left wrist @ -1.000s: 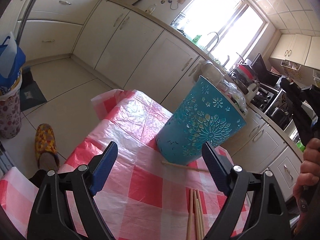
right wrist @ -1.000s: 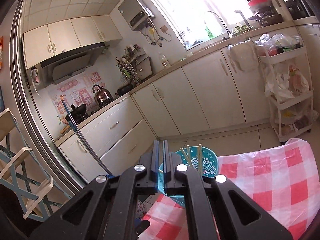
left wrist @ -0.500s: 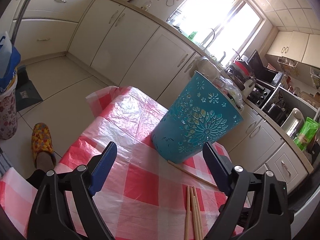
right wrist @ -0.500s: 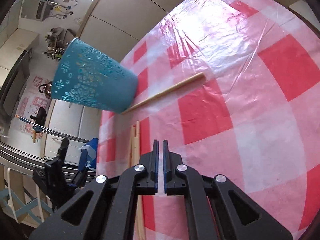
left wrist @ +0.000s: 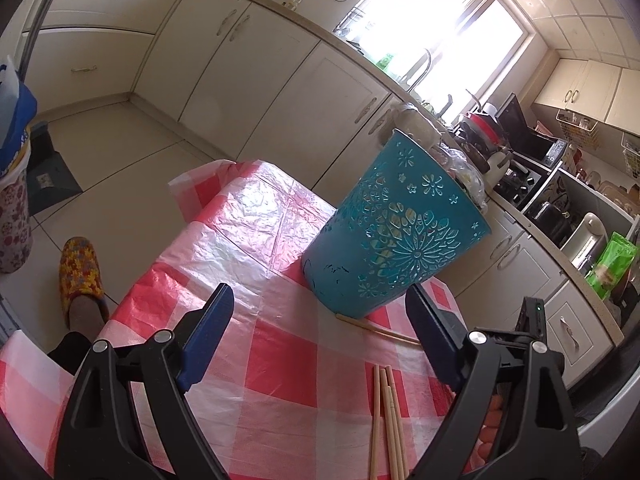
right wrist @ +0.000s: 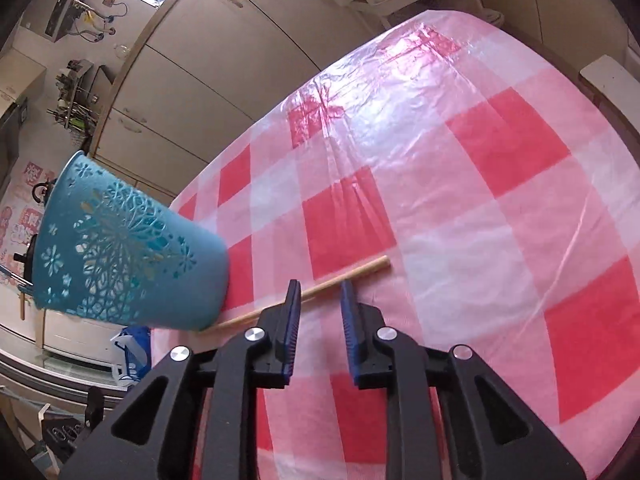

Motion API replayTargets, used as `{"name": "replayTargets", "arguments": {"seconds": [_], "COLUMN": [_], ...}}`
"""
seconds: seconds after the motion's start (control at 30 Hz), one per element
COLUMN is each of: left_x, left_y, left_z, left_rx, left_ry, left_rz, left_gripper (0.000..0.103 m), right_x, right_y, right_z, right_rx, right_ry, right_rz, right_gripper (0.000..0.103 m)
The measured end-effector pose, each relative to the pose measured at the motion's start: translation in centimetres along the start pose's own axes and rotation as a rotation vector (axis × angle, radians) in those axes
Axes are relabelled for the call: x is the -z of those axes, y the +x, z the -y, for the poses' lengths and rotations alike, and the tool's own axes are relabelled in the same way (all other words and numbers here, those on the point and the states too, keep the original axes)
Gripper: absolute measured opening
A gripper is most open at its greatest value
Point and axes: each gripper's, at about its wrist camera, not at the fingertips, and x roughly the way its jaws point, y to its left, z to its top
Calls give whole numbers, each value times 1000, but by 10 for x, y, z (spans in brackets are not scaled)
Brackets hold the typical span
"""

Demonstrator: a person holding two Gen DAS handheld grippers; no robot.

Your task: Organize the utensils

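Note:
A teal cut-out utensil holder (left wrist: 400, 236) stands on the red-and-white checked tablecloth (left wrist: 248, 240). My left gripper (left wrist: 320, 304) is open just in front of it, touching nothing. A single wooden chopstick (left wrist: 376, 330) lies at the holder's foot, and several more chopsticks (left wrist: 384, 420) lie nearer me. In the right wrist view the holder (right wrist: 120, 248) is at the left and the single chopstick (right wrist: 344, 276) lies slantwise. My right gripper (right wrist: 318, 288) hangs just over it, jaws opening, with a narrow gap. The chopstick passes between the fingertips; the pads do not press on it.
Cream kitchen cabinets (left wrist: 256, 72) and a counter with a sink under a bright window ring the table. A person's foot in a patterned slipper (left wrist: 80, 276) stands on the tiled floor left of the table. A white chair edge (right wrist: 608, 76) shows at the table's far right.
My right gripper swung from facing the cabinets down onto the table, closed in on the single chopstick, and its shut jaws have parted a little. The left gripper stayed put.

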Motion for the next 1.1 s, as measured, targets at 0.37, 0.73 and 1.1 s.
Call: {"name": "replayTargets", "arguments": {"seconds": [0.37,0.73,1.1], "left_x": [0,0,-1], "left_y": [-1,-1,0], "left_z": [-3,-4,-5], "left_rx": [17,21,9], "left_ry": [-22,-27,-32], "left_rz": [6,7,5], "left_gripper": [84,85,86], "right_x": [-33,-17,-11], "right_y": [43,39,45], "right_z": [-66,-63,-71], "right_rx": [276,298,359], "right_ry": [-270,-706,-553], "right_rz": [15,-35,-28], "right_gripper": [47,20,24]}}
